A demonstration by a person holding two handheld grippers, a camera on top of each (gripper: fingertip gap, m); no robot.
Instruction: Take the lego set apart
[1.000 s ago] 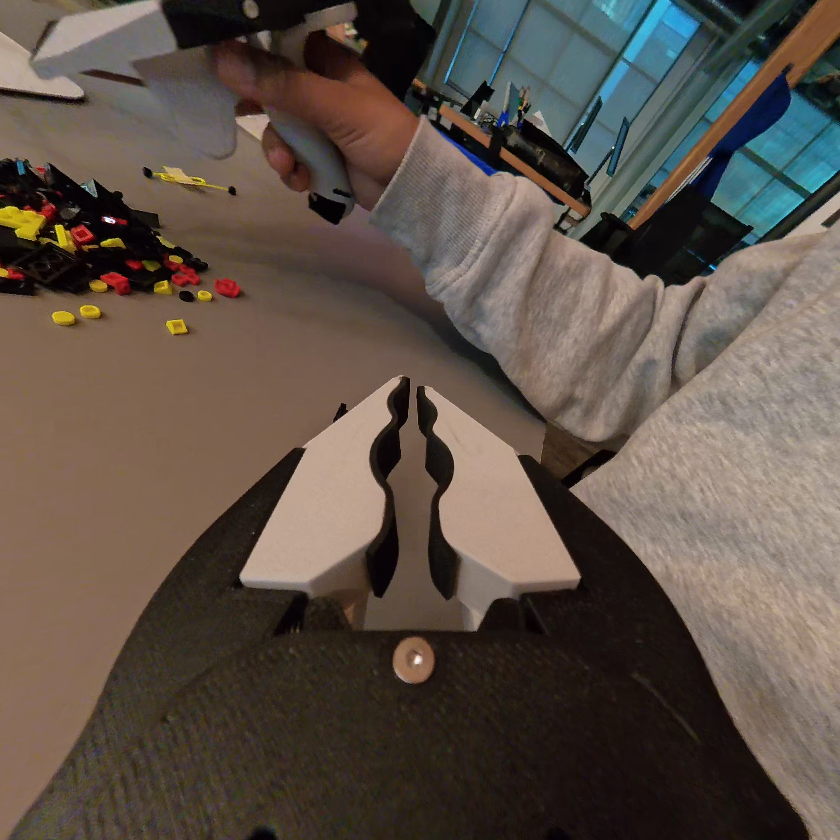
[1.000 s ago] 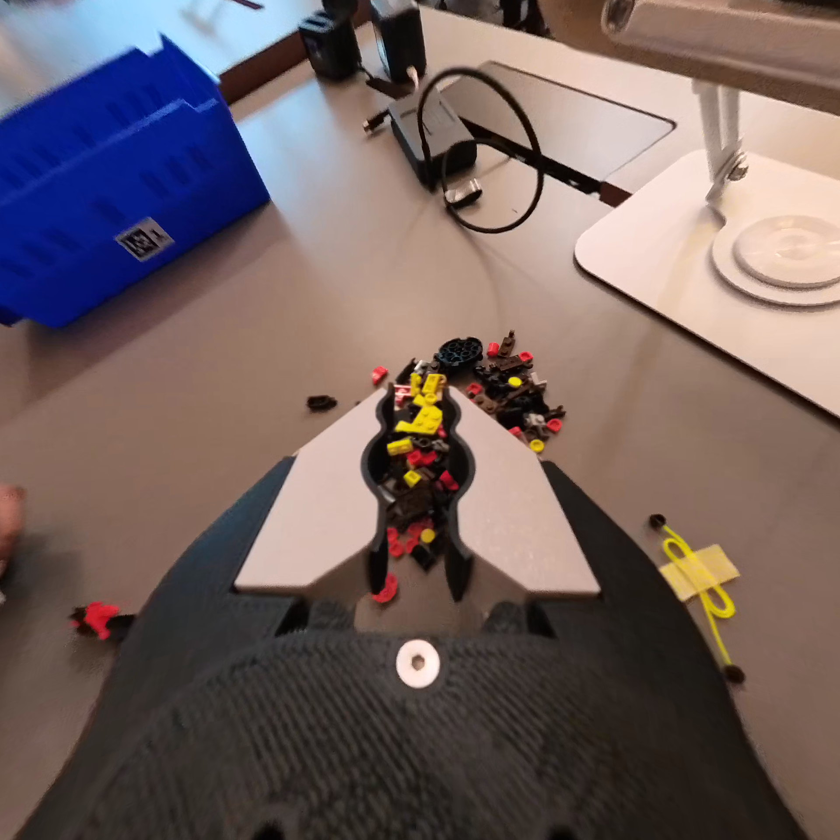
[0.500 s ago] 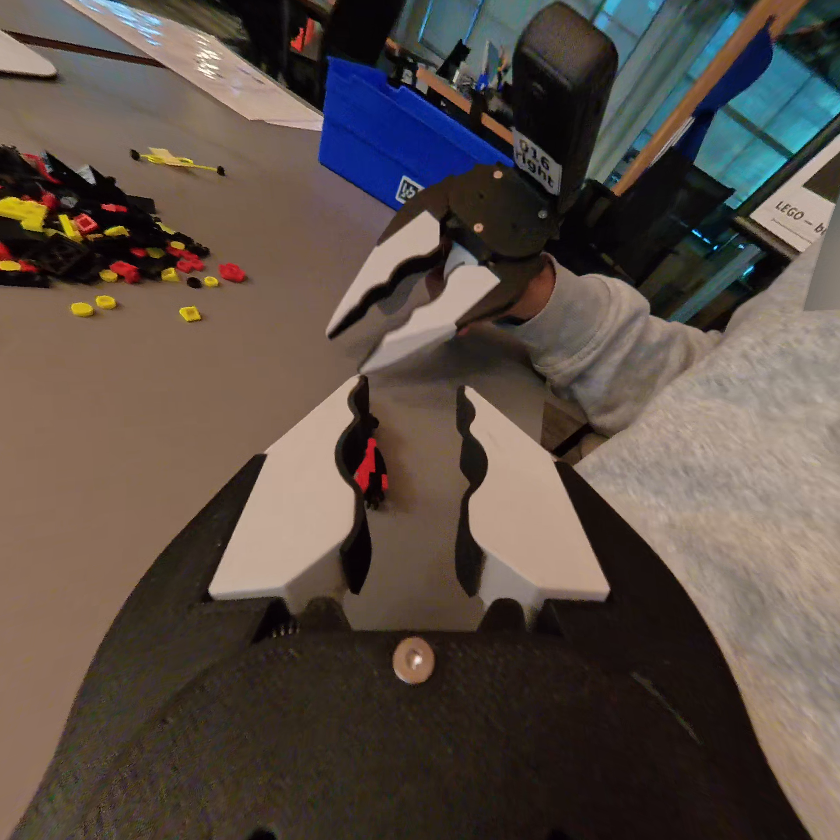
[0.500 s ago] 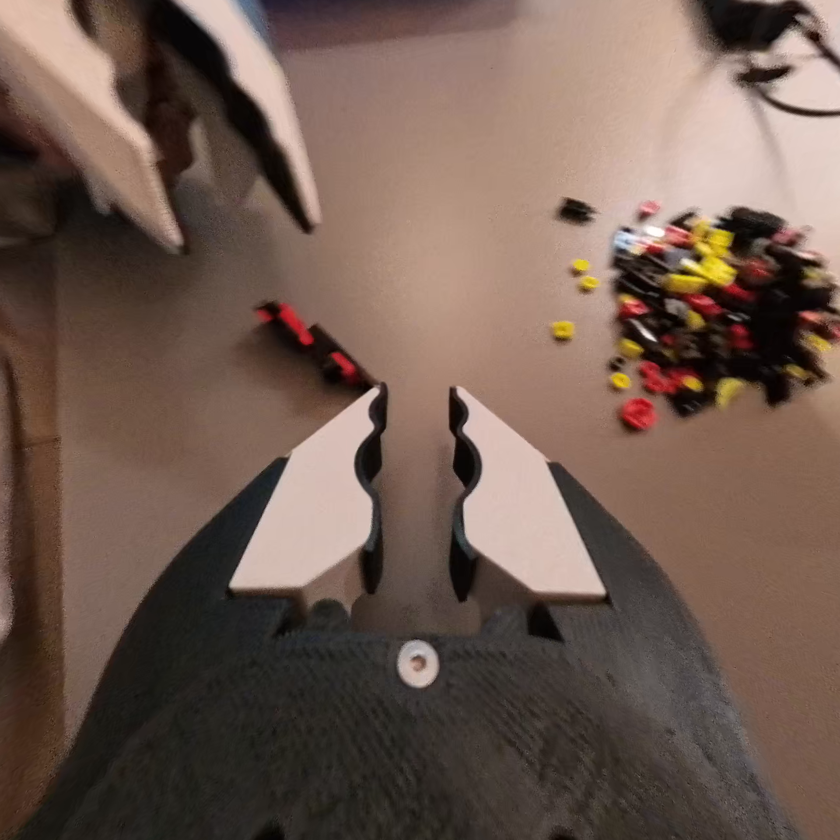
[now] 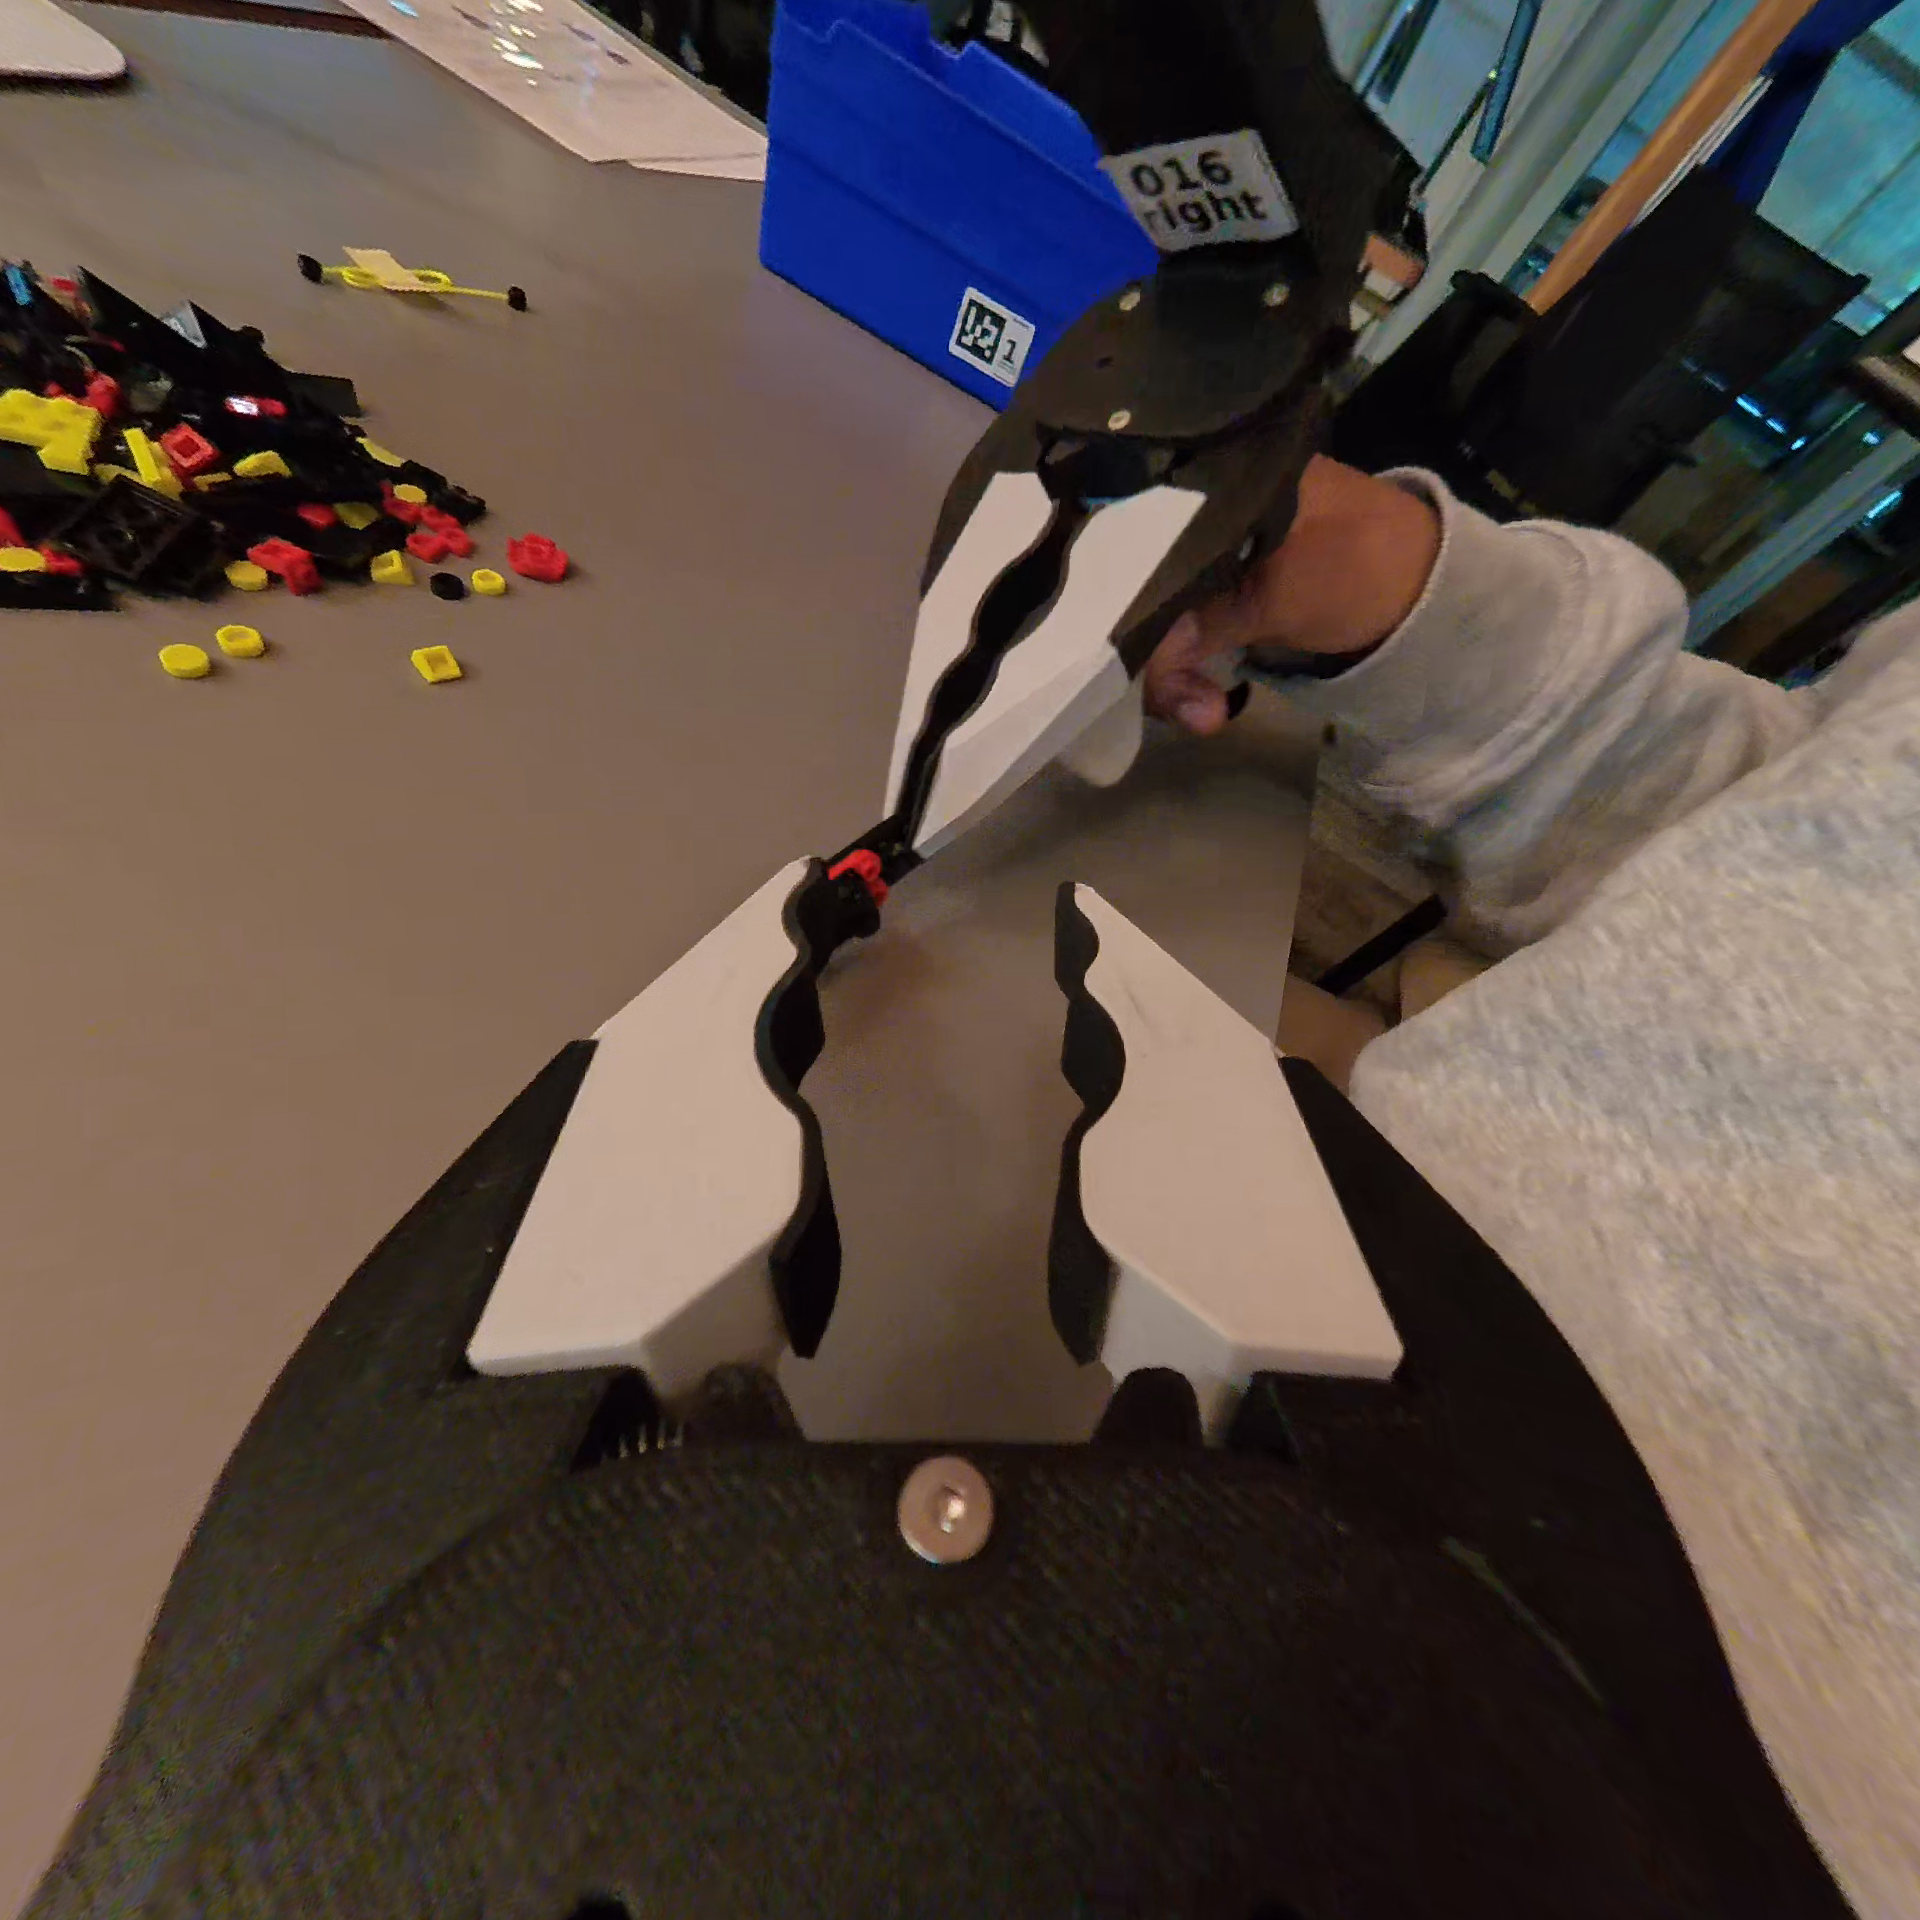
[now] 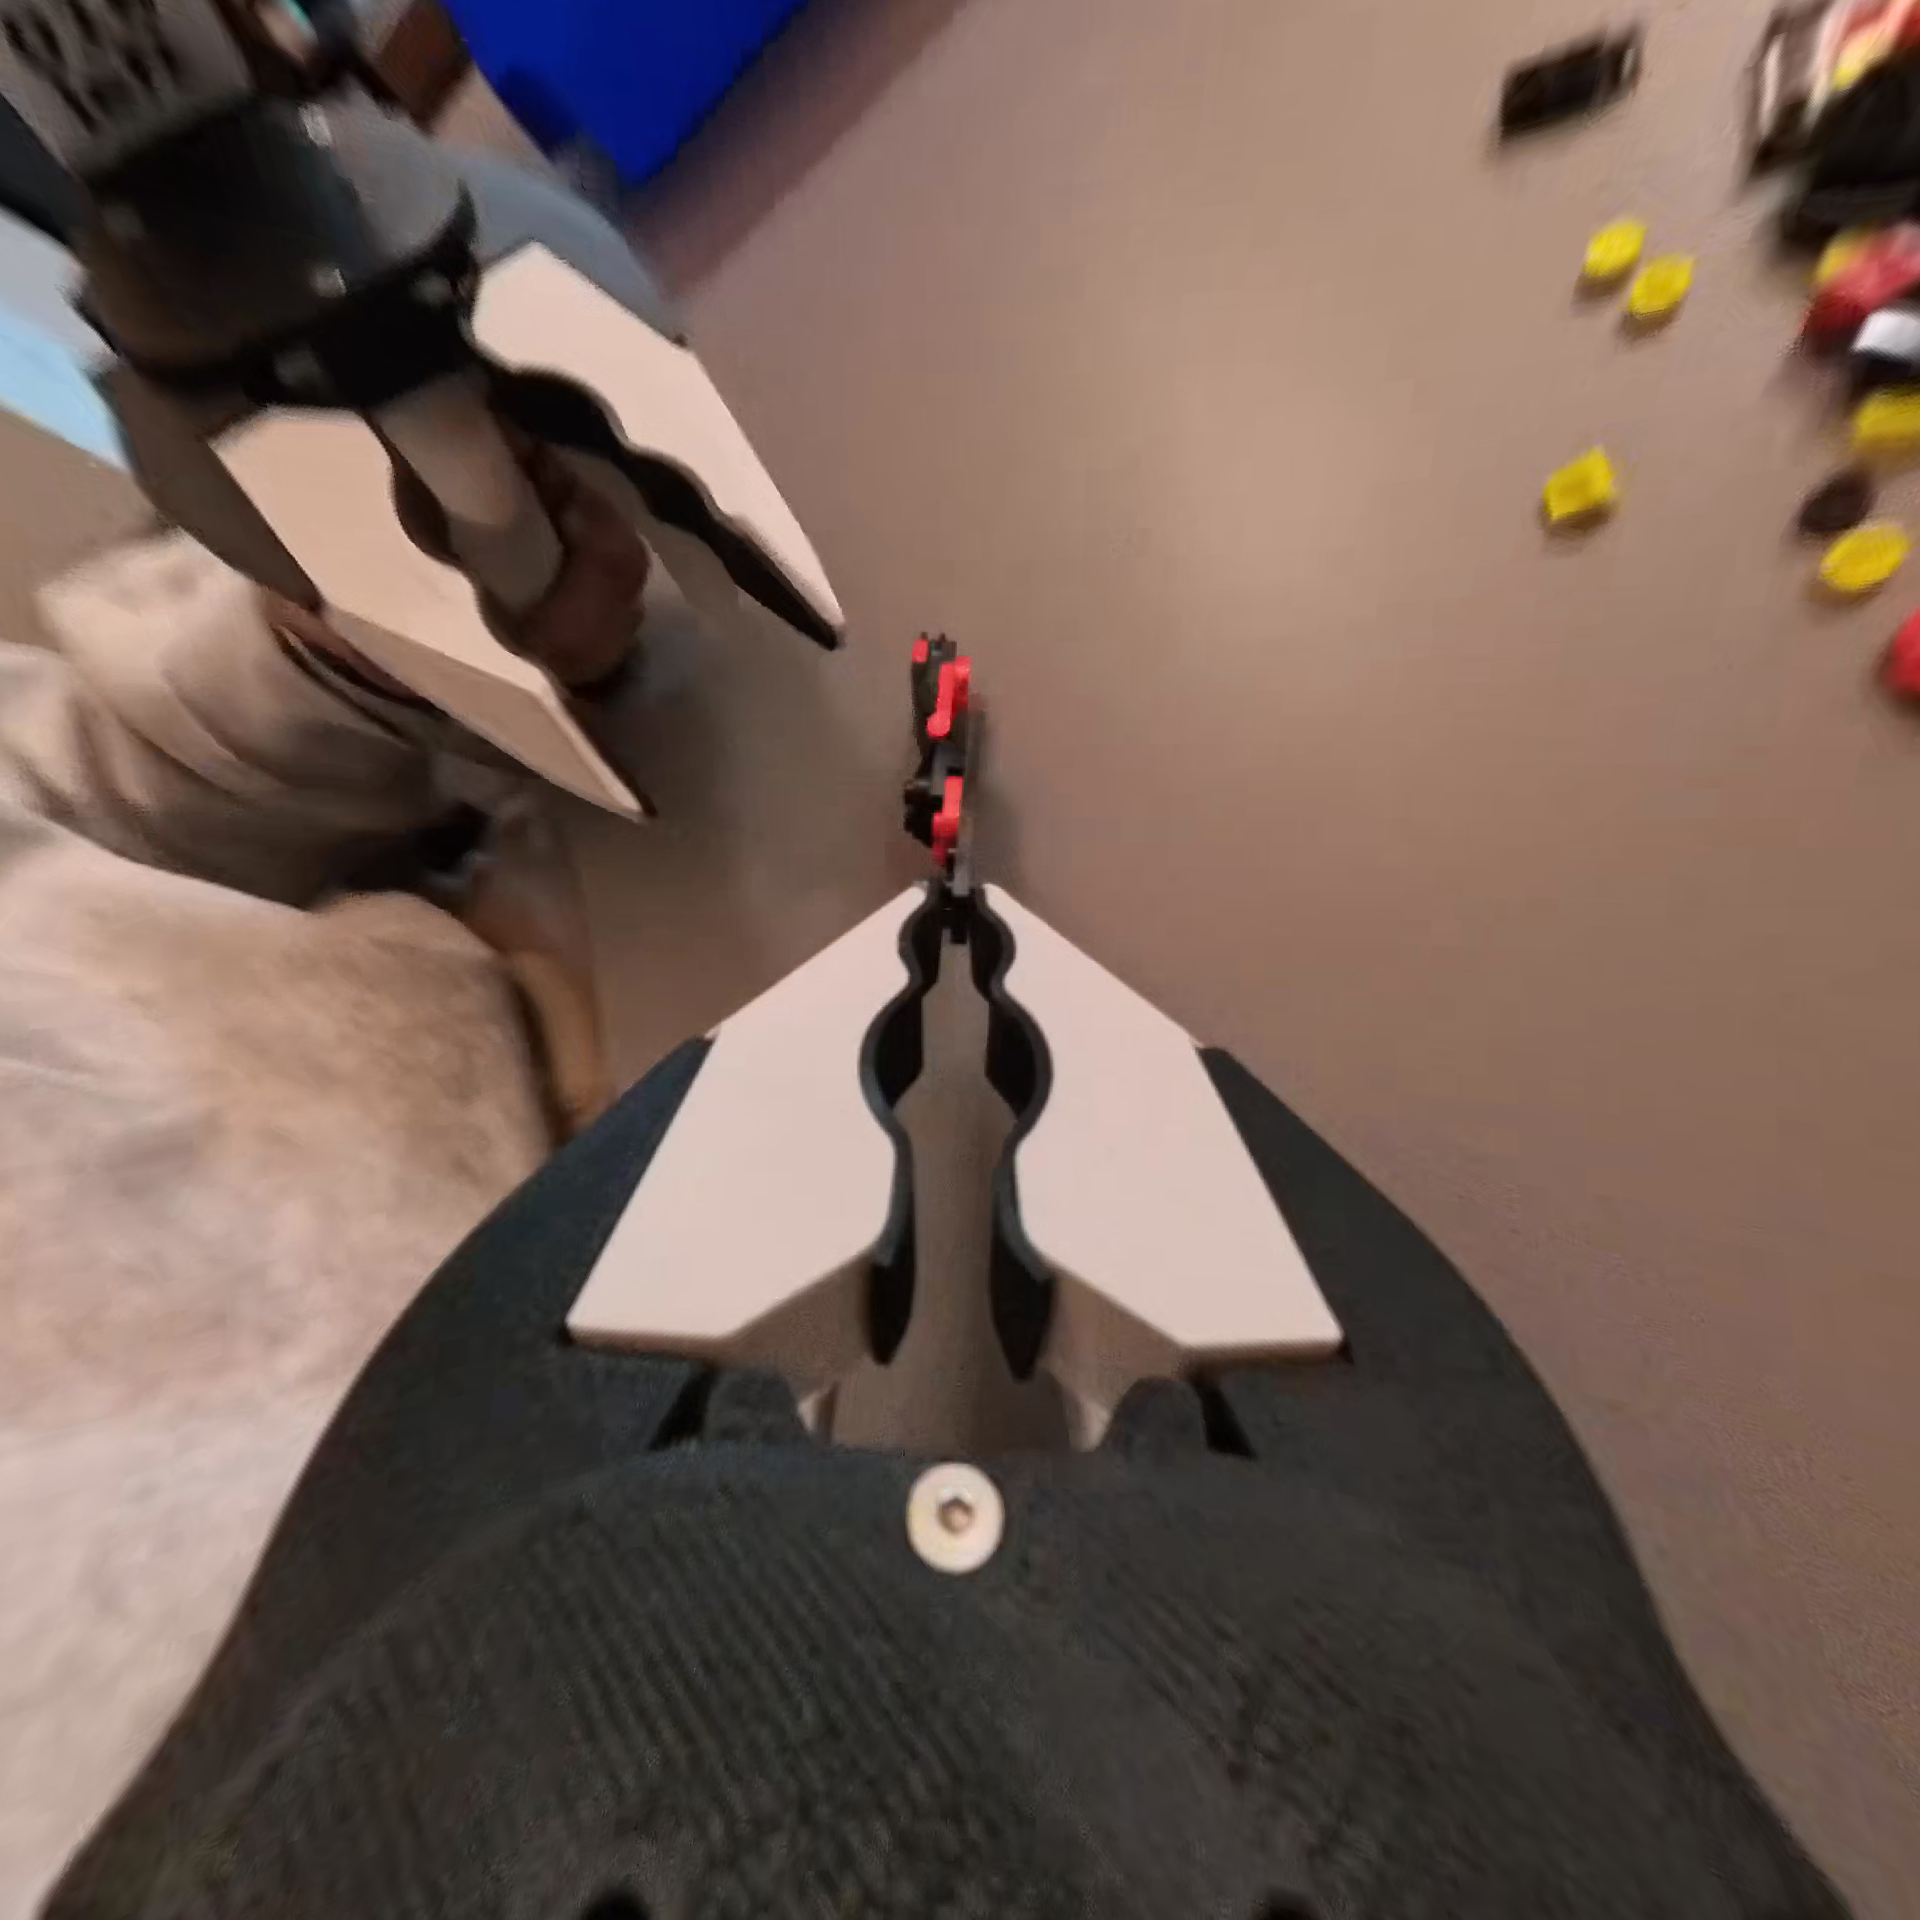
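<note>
My right gripper [image 6: 949, 902] pinched shut on near end of small black-and-red lego piece [image 6: 943, 764] — piece sticks out past its tips, over brown table [image 6: 1299, 727]. My left gripper [image 5: 940, 894] spread wide, gripping nothing; piece [image 5: 854, 883] sits just beside its left fingertip, contact unclear. Loose pile of black, red, yellow bricks [image 5: 187, 468] well apart on table. Blue bin [image 5: 914, 229] beyond.

Right gripper [image 6: 951, 902] with its 2 fingers pinched together at the tips; left gripper [image 5: 940, 899] held with fingers spread apart
</note>
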